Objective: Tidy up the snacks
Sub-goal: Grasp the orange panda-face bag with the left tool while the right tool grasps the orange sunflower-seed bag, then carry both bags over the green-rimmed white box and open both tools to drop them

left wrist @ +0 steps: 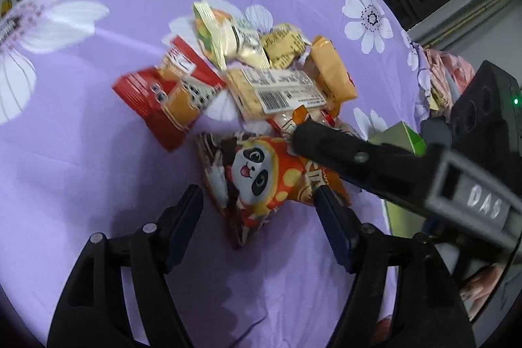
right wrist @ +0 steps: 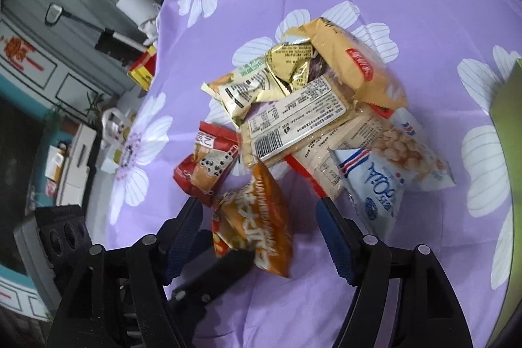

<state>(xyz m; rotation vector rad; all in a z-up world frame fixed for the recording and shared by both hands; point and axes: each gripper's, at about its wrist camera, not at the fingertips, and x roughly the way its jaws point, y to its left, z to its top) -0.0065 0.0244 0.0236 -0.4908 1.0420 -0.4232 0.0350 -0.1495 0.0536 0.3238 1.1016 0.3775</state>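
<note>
A pile of snack packets lies on the purple flowered cloth (left wrist: pixel 98 152). In the left wrist view my left gripper (left wrist: pixel 259 211) is open, its jaws on either side of the orange panda packet (left wrist: pixel 257 175). Beyond it lie a red packet (left wrist: pixel 169 97), a barcode cracker pack (left wrist: pixel 277 90) and a tan packet (left wrist: pixel 329 67). My right gripper (right wrist: pixel 257 217) is open around the same orange packet (right wrist: pixel 257 217). One right finger (left wrist: pixel 326 145) crosses the left view. A white-blue puffs bag (right wrist: pixel 381 181) lies to the right.
A green box (left wrist: pixel 401 139) stands at the right of the pile and shows at the right edge of the right wrist view (right wrist: pixel 509 119). Yellow-red boxes (right wrist: pixel 143 67) sit at the cloth's far edge. Furniture and floor lie beyond the table edge.
</note>
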